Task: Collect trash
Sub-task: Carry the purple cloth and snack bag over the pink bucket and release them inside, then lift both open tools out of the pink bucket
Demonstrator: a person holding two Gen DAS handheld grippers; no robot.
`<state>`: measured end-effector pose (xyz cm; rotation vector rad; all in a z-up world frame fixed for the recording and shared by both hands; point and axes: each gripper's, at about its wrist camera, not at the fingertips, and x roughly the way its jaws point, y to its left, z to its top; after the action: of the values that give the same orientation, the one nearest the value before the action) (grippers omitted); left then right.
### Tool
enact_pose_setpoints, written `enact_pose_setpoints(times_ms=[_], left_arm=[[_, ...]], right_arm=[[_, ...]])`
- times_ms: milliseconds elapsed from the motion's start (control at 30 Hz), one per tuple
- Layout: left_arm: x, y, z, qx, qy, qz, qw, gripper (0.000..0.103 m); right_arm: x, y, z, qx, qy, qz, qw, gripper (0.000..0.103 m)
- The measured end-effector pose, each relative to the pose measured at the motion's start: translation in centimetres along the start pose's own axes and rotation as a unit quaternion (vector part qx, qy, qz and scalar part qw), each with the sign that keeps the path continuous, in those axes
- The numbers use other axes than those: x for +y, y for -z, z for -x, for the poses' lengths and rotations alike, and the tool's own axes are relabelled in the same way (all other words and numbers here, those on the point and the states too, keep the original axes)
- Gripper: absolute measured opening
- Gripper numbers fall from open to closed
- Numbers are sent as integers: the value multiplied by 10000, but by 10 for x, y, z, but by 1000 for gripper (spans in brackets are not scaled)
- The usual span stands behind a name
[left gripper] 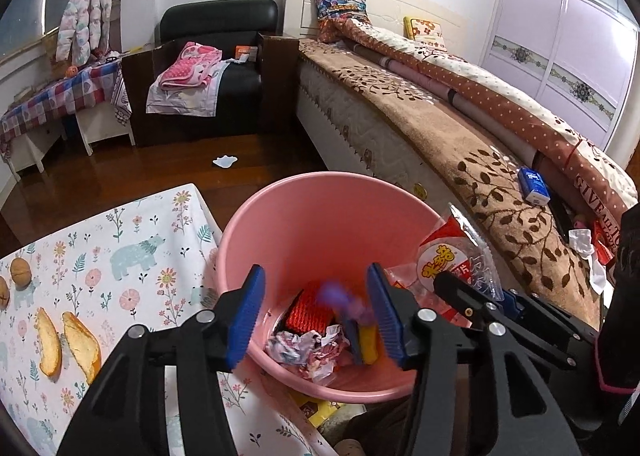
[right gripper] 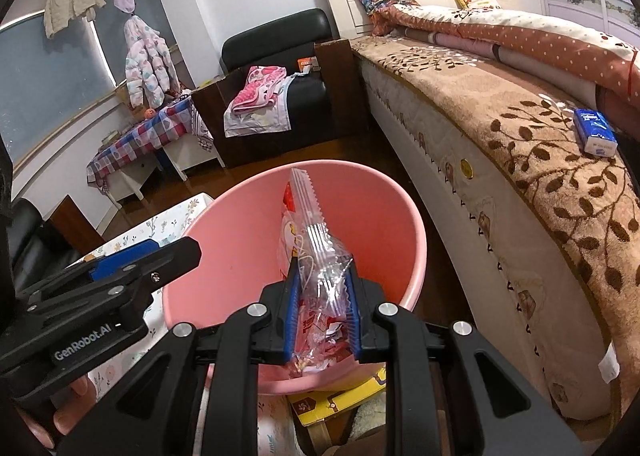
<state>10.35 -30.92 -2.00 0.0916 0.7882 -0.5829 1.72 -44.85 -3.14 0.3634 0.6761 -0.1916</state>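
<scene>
Tools over the pink bin [left gripper: 320, 224]: my left tool [left gripper: 316, 312] gapes empty, my right tool [right gripper: 322, 304] grips a snack wrapper [right gripper: 316, 256].

I've got both grippers over the bucket [left gripper: 320, 224], left gripper [left gripper: 316, 308] above the trash in its bottom, right gripper [right gripper: 322, 296] just beside it with a wrapper [right gripper: 316, 256] between its fingers, table [left gripper: 100, 256] with peels [left gripper: 80, 344] left, bed [left gripper: 460, 144] right, armchair [left gripper: 216, 68] behind.
</scene>
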Motion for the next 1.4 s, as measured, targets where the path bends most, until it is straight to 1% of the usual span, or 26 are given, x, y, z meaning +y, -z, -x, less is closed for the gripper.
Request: enact_pose_setpoints(times_ms=[167,300,533,633,667,700,733,767,1100,1300,1400], left_arm=[[0,1,3,-40,-33,1,10000,60],[-1,1,8,-104,-58,0,9999,62],[-3,2,16,-266,-122,-9,9996,68],[-4,2,18,-277,-127,3,9995,71],[-4,2,18,-258,-121,5,9996,72],[-3,2,19,-240,-116,10,9996,73],[-2,2,20,-230,-110,18,9997,74],[-2,2,21,-240,-106,32,9997,74],[2,0,33,-404,-234,130,9988,75],[3,0,47,-557,-366,83,9977,75],[5,-1,56,-642,-386,90,9972,75]], right_arm=[[-2,2,-2,55,10,-23,10000,21],[-2,2,-3,105,15,-49,9999,21],[-3,2,-4,134,-9,-48,9999,23],[-3,2,-4,143,-33,-69,9999,23],[-4,2,-4,148,-26,-82,9999,25],[-5,2,-4,152,-33,-106,9998,32],[-6,2,-4,151,-63,-144,9998,35],[-7,2,-4,132,-84,-188,9997,38],[-4,1,2,79,-154,-194,9997,40],[6,2,13,-37,-196,-72,9998,41],[13,3,21,-145,-142,60,9998,41]])
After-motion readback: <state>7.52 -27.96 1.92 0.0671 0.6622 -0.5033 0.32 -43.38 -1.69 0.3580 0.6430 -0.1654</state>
